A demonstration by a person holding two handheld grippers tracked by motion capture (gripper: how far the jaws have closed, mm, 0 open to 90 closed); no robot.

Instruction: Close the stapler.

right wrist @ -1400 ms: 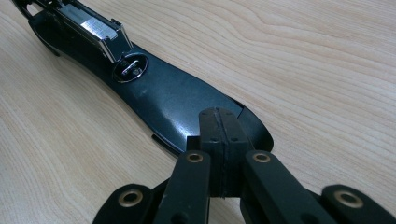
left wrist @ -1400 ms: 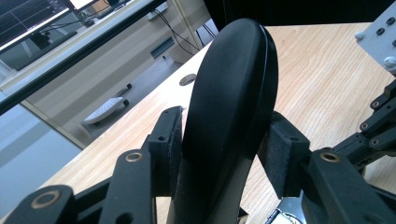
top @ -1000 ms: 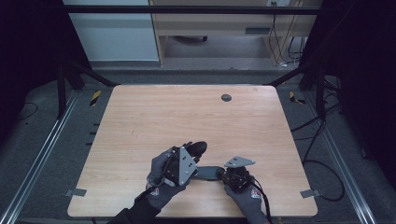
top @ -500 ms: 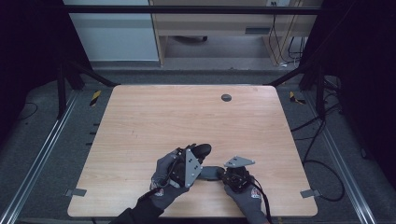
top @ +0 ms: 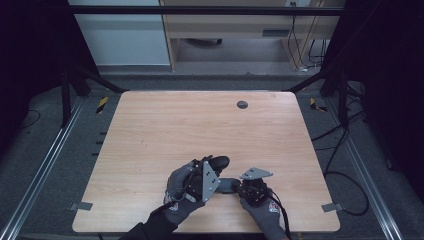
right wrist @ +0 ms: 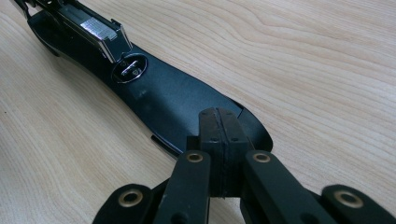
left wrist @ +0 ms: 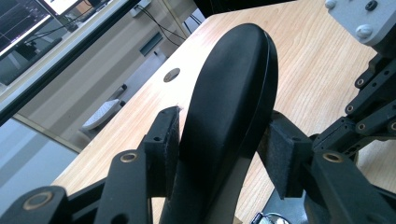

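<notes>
At the lower centre of the table point(top: 200, 125), the left tool point(top: 219, 164) clamps the black stapler's point(top: 227, 184) raised upper arm point(left wrist: 229, 93) while the right tool point(right wrist: 219, 114), jaws together, pins its base point(right wrist: 177, 102) flat, apparently to keep it open.

Pale wooden table point(top: 150, 130), round dark hole point(top: 242, 104) near far edge; black stapler base point(right wrist: 154, 98) lying flat near front edge.
</notes>
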